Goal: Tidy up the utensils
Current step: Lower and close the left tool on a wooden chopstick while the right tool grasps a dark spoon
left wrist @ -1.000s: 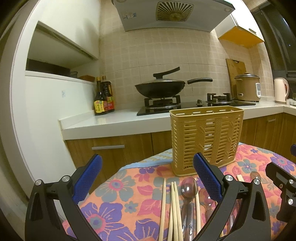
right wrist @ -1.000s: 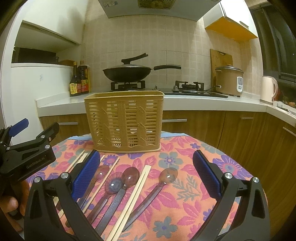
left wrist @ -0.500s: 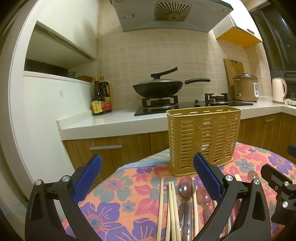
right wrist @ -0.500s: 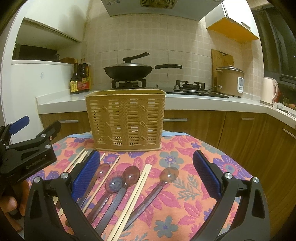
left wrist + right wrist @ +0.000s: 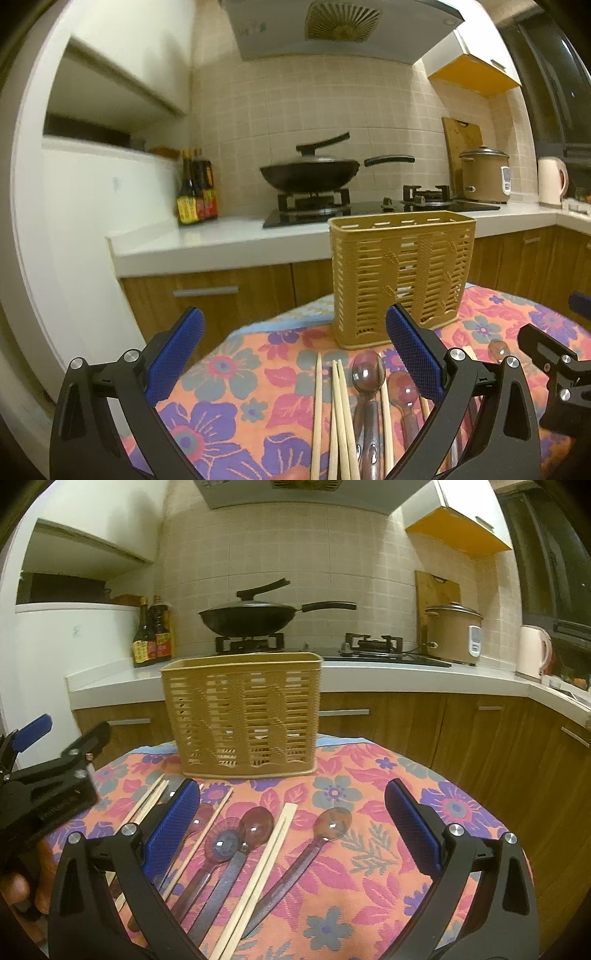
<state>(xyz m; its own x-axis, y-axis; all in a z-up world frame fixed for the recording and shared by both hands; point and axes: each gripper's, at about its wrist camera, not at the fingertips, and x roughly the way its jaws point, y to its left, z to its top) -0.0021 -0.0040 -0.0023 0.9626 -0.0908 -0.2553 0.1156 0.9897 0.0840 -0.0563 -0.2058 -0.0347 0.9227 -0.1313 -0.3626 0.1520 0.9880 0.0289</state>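
A tan slotted utensil basket point(image 5: 243, 712) stands upright at the far side of a round table with a floral cloth point(image 5: 369, 867); it also shows in the left wrist view point(image 5: 400, 273). Several dark translucent spoons point(image 5: 255, 825) and pale wooden chopsticks point(image 5: 258, 871) lie flat in front of it. In the left wrist view chopsticks point(image 5: 341, 406) and spoons point(image 5: 365, 373) lie between my fingers. My left gripper point(image 5: 295, 354) is open and empty above them. My right gripper point(image 5: 291, 830) is open and empty above the spoons. The left gripper shows at the left of the right wrist view point(image 5: 55, 779).
Behind the table a white counter point(image 5: 406, 675) carries a hob with a black wok point(image 5: 251, 618), sauce bottles point(image 5: 151, 635), a rice cooker point(image 5: 452, 633) and a kettle point(image 5: 533, 655). Wooden cabinets point(image 5: 461, 738) stand below. The table's edge drops off at right.
Both grippers have risen and tipped down slightly, so the basket sits lower and a little further off in both views. Both stay open; no utensil has moved.
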